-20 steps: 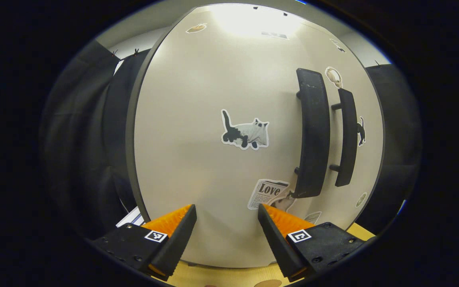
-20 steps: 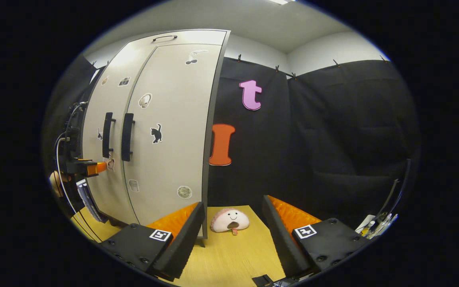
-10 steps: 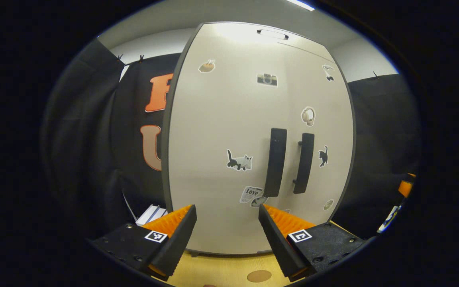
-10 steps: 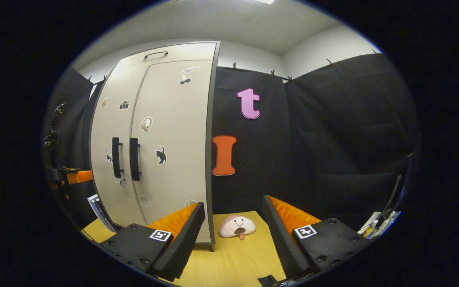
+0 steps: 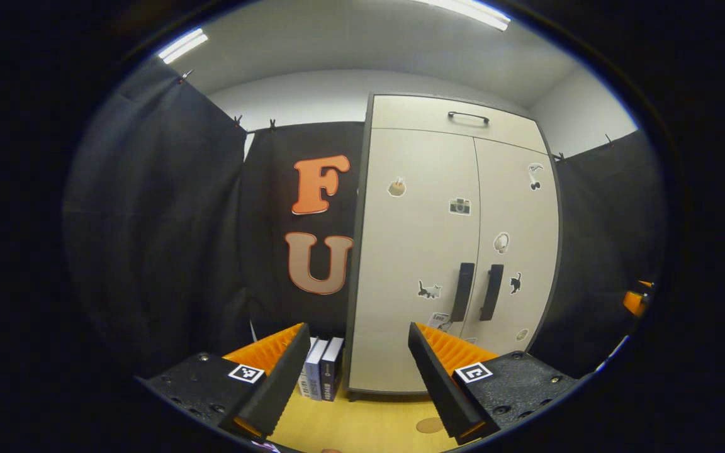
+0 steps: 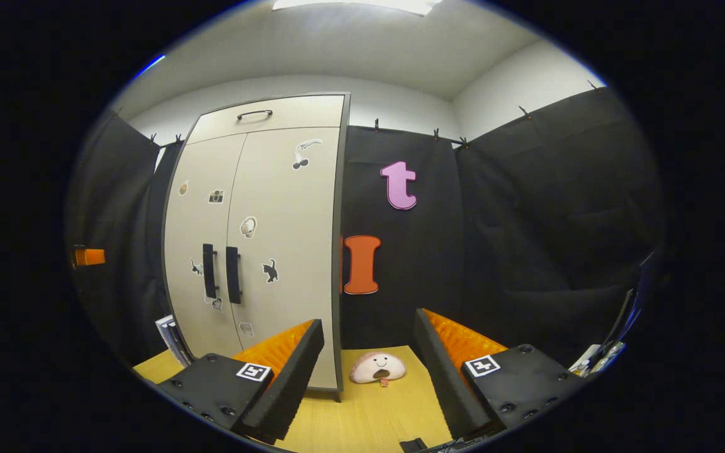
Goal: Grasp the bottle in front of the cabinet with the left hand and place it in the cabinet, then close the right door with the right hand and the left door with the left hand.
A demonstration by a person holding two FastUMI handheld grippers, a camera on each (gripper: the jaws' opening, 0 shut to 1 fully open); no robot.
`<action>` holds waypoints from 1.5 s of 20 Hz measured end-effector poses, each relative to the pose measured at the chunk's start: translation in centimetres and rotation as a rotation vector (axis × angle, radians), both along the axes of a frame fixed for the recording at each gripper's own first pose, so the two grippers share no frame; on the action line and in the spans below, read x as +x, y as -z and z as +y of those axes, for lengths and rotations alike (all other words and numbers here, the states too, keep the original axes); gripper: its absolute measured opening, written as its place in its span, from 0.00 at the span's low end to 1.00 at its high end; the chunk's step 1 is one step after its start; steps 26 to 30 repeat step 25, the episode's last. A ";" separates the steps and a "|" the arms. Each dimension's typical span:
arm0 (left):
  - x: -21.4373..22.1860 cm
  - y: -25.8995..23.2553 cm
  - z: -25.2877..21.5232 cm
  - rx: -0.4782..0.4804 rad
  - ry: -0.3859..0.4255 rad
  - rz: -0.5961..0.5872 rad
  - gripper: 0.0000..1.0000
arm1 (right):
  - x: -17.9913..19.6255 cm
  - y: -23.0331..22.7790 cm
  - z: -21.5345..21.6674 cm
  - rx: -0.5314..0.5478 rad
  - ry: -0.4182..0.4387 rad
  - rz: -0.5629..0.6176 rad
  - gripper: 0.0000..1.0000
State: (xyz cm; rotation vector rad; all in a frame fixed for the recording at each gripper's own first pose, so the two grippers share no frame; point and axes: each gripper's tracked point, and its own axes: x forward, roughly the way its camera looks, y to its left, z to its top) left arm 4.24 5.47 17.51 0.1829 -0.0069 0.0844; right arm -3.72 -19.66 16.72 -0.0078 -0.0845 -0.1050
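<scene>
Both grippers are hanging back from the cabinet with their fingers spread apart and nothing between them. Nearest in the left gripper view, the left gripper (image 5: pixel 357 365) is pointing over a wooden tabletop (image 5: pixel 369 425), its wide gap framing the lower left corner of the cabinet (image 5: pixel 413 251). Just beyond its fingers, a few books (image 5: pixel 321 376) are standing upright on the table, touching or nearly touching the cabinet's left side. Farther off, the left door (image 5: pixel 416 264) and the right door (image 5: pixel 517 251) are sitting flush with each other, both shut, and the two dark vertical handles (image 5: pixel 477 292) are lining up side by side at the seam between them; small stickers are dotting both doors. Nearest in the right gripper view, the right gripper (image 6: pixel 369 362) is likewise holding its fingers apart above the same tabletop (image 6: pixel 362 418). Between and just past those fingers, a soft plush toy (image 6: pixel 377 367) with a smiling face is lying on the table near the cabinet's right front corner. Behind it the closed cabinet (image 6: pixel 274 251) is standing against the black cloth wall, a drawer front with a slim handle (image 6: pixel 254 114) running across its top. With the doors shut, I cannot tell where the bottle is.
</scene>
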 end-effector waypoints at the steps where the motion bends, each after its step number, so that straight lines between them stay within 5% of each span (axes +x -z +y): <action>1: -1.1 -0.9 1.0 0.028 -0.025 -0.015 0.95 | -0.2 -0.3 0.0 -0.001 -0.006 -0.005 0.96; 5: -4.3 -2.8 1.9 0.084 -0.070 -0.044 0.95 | -0.5 -0.2 0.1 -0.016 -0.025 -0.005 0.96; 12: -6.8 -3.0 1.8 0.042 -0.075 -0.047 0.95 | -1.1 -0.4 0.8 -0.017 -0.060 -0.011 0.96; 30: -7.8 -4.8 0.3 0.005 -0.059 -0.074 0.95 | -2.5 -0.8 -1.3 -0.037 -0.049 -0.026 0.96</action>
